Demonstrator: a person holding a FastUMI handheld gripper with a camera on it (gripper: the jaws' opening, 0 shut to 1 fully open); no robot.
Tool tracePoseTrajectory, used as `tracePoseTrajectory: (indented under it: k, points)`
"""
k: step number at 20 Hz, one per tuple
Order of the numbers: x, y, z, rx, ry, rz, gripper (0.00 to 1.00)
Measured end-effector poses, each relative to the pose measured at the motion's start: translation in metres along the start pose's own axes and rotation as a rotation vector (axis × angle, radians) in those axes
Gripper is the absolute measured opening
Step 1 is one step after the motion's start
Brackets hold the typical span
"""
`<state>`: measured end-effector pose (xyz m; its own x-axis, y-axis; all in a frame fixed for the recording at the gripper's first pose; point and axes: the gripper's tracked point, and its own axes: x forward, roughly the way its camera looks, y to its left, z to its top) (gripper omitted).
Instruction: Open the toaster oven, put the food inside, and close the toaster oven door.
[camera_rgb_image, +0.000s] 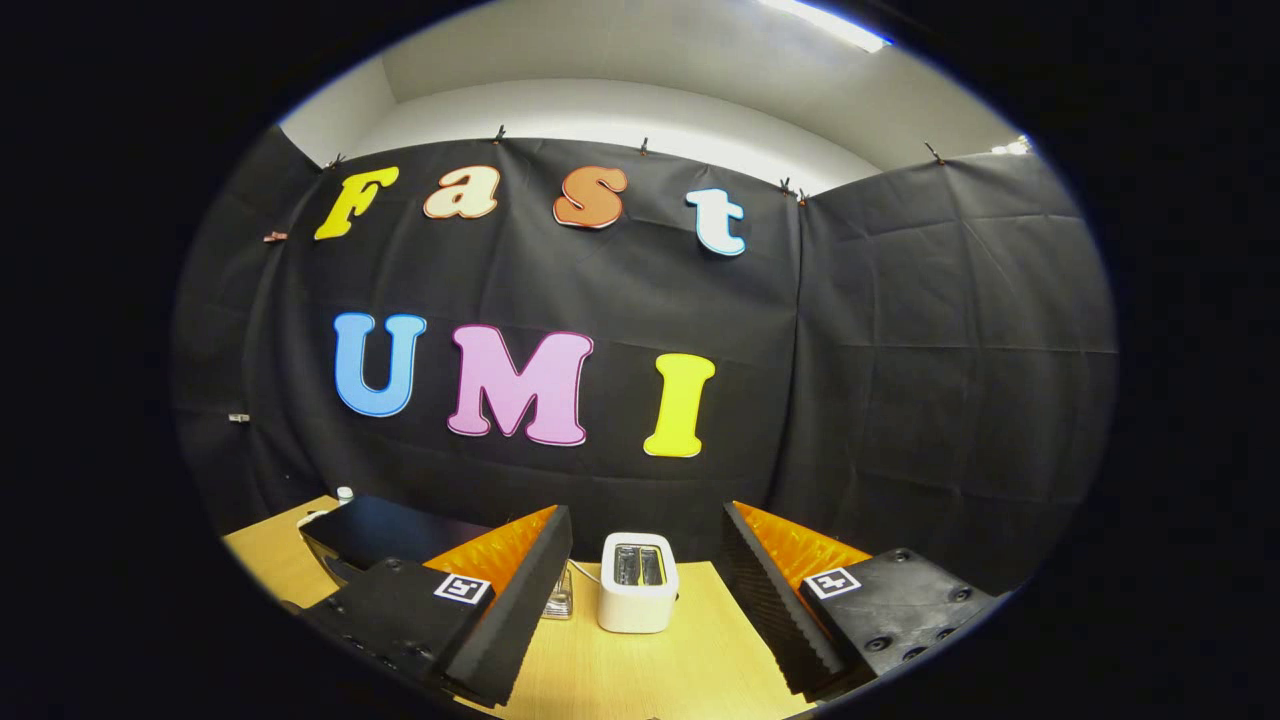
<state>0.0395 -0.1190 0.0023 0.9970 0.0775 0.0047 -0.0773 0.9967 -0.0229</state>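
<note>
Two fingers of your gripper (640, 610) stand wide apart, holding nothing | white toaster (638, 582) sits on the table (690, 660) ahead, framed between them | black box (385, 530) beyond the left finger | no food visible.

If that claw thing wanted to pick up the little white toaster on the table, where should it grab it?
Probably across the toaster's two long side walls, coming down from above. It stands upright on the wooden table with its slots facing up, and its flat sides look narrower than the gap of the open gripper, whose fingers sit apart with the toaster just ahead between them. The rounded corners would give less purchase.
</note>
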Motion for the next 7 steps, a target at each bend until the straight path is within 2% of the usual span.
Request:
tracePoseTrajectory:
  k: [7]
  points:
    - [0.006,0.019,-0.005,-0.022,-0.013,0.041,0.97]
